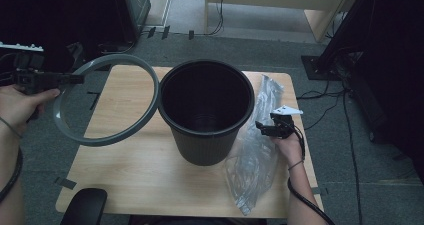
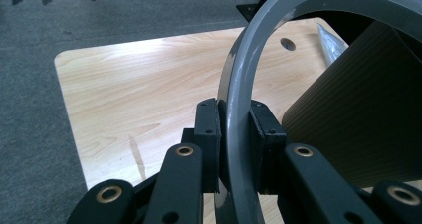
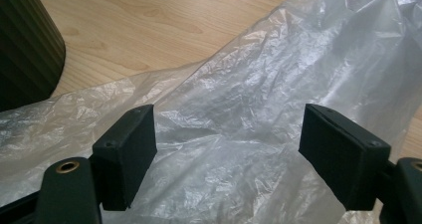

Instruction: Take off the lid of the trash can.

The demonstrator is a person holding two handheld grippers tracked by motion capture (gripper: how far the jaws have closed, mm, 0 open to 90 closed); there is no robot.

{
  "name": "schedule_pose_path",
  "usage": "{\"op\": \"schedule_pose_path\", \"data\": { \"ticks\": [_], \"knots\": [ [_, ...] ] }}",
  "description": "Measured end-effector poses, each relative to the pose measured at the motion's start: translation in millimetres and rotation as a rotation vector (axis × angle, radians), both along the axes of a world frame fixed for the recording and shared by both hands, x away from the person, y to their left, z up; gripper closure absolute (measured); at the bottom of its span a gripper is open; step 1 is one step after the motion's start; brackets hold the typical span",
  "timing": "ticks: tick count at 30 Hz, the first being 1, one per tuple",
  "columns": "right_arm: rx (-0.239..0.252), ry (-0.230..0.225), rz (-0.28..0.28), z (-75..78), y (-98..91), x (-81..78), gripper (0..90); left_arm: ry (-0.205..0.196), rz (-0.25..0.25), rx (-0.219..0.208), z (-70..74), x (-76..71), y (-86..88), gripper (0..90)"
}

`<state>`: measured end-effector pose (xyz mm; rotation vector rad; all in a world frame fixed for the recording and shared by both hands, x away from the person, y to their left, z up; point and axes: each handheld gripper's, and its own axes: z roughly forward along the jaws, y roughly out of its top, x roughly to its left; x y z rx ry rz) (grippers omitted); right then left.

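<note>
Ring lifted clear of bin, bag waiting under open jaws

Ring (image 1: 107, 101), grey and plastic, is hanging in the left gripper (image 1: 75, 78) out at nine o'clock from the black bin (image 1: 206, 110), over the left part of the wooden table (image 1: 135, 170). In the left gripper view the two black pads are pressing on either side of the ring's band (image 2: 238, 129), so the jaws are clamped on it, and the ring is standing tilted with its far arc arching above the bin's ribbed wall (image 2: 358, 119). Its right edge is sitting just beside the bin's rim at about ten o'clock. The bin is standing upright in the middle of the table. At three to five o'clock from it, a clear plastic bag (image 1: 255, 155) is lying crumpled on the table. The right gripper (image 1: 267, 129) is hovering just over that bag, its jaws standing wide apart with the film (image 3: 234, 134) showing between them; neither pad is pinching it.
</note>
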<state>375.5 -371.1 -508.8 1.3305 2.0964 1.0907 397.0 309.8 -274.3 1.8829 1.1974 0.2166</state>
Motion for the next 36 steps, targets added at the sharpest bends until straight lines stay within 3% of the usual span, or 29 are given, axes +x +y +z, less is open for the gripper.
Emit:
{"op": "schedule_pose_path", "data": {
  "ticks": [8,15,22,28,31,36],
  "knots": [
    [0.008,-0.004,-0.015,0.5,-4.4,-0.4,22.2,-0.003,0.019,0.011,-2.9,-6.5,10.2,77.3],
    [0.003,-0.008,-0.024,0.3,-6.6,-0.5,22.2,0.013,0.034,0.013,-15.8,-10.0,17.6,77.3],
    [-0.005,-0.021,-0.023,1.1,-8.0,-1.1,23.2,-0.007,0.02,0.025,-29.3,-8.5,11.9,77.1],
    [0.013,-0.026,-0.02,1.9,-8.4,-1.3,26.4,0.012,0.019,0.047,-45.6,-3.5,3.8,77.1],
    [0.021,-0.026,-0.015,2.6,-9.4,-1.3,27.0,0.004,0.021,0.066,-52.5,-2.1,0.2,77.1],
    [0.033,-0.023,-0.03,2.7,-12.6,-1.2,25.6,0.01,0.025,0.061,-66.1,-0.8,-1.1,77.2]
  ]
}}
